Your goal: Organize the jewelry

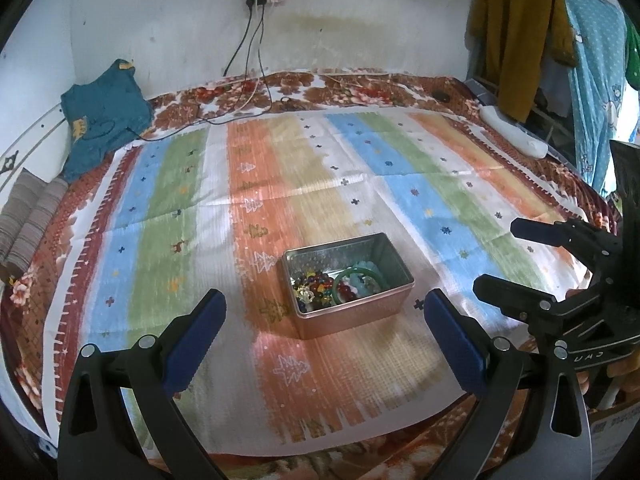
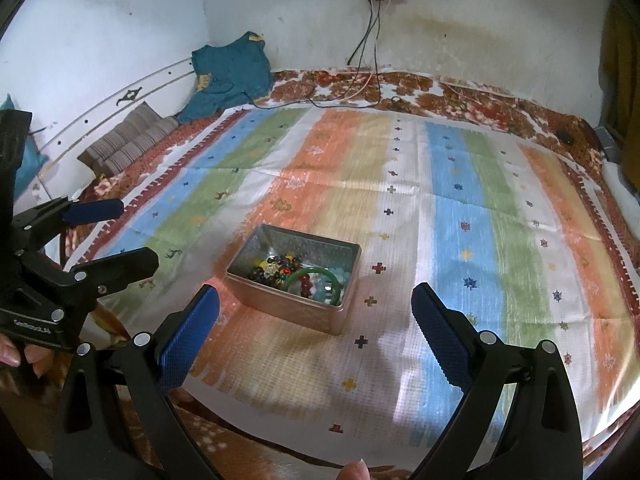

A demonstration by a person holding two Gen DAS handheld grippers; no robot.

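A metal tin [image 1: 347, 285] sits open on a striped cloth [image 1: 224, 184] spread over a bed, roughly at the middle of the near half. Inside it lie mixed beads [image 1: 314, 286] toward its left end and a green bangle [image 1: 357, 286] toward its right, with pale blue pieces, perhaps another bracelet, tangled under the bangle. The left gripper [image 1: 325, 338] hangs above the cloth just short of the tin, jaws spread wide, holding nothing. The right gripper [image 2: 316, 330] hangs likewise on the tin's near side, jaws wide apart and empty. Neither touches the tin. A teal garment [image 1: 105, 114] lies at the far left corner, cables [image 1: 256, 60] trail down the wall.
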